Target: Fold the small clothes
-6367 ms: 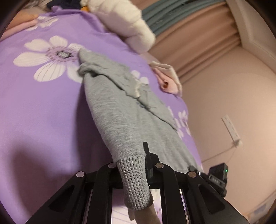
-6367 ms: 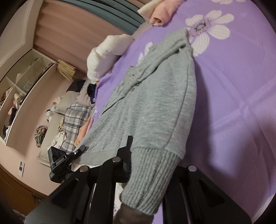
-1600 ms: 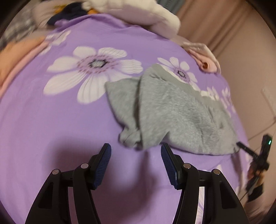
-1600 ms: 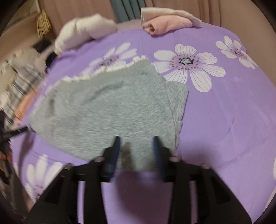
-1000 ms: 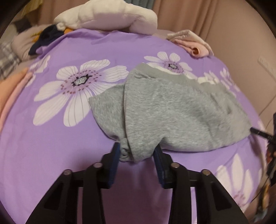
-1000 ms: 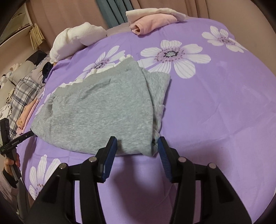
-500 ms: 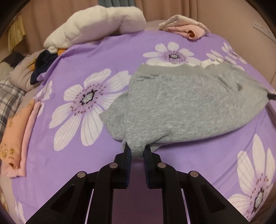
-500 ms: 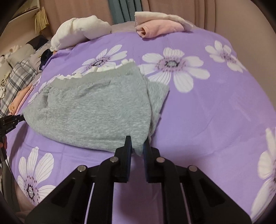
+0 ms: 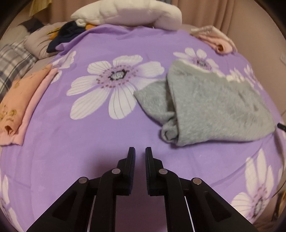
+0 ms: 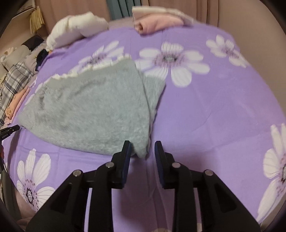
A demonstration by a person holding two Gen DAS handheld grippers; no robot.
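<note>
A grey fleecy garment (image 9: 214, 107) lies folded over on the purple flowered bedspread (image 9: 89, 135), with a white frilled edge along its far side and a bunched sleeve poking out at its left end. The left tool (image 9: 139, 150) hangs over bare bedspread, left of and nearer than the garment, its jaws narrowly parted and gripping nothing. The right tool (image 10: 142, 145) has its jaws spread moderately around the garment's (image 10: 93, 110) near right corner, not clamped on it.

Purple flowered bed (image 9: 89, 135): grey jumper (image 9: 214, 108) at three o'clock, orange garment (image 9: 16, 100) at nine, perhaps a white blanket (image 9: 128, 13) at twelve.
</note>
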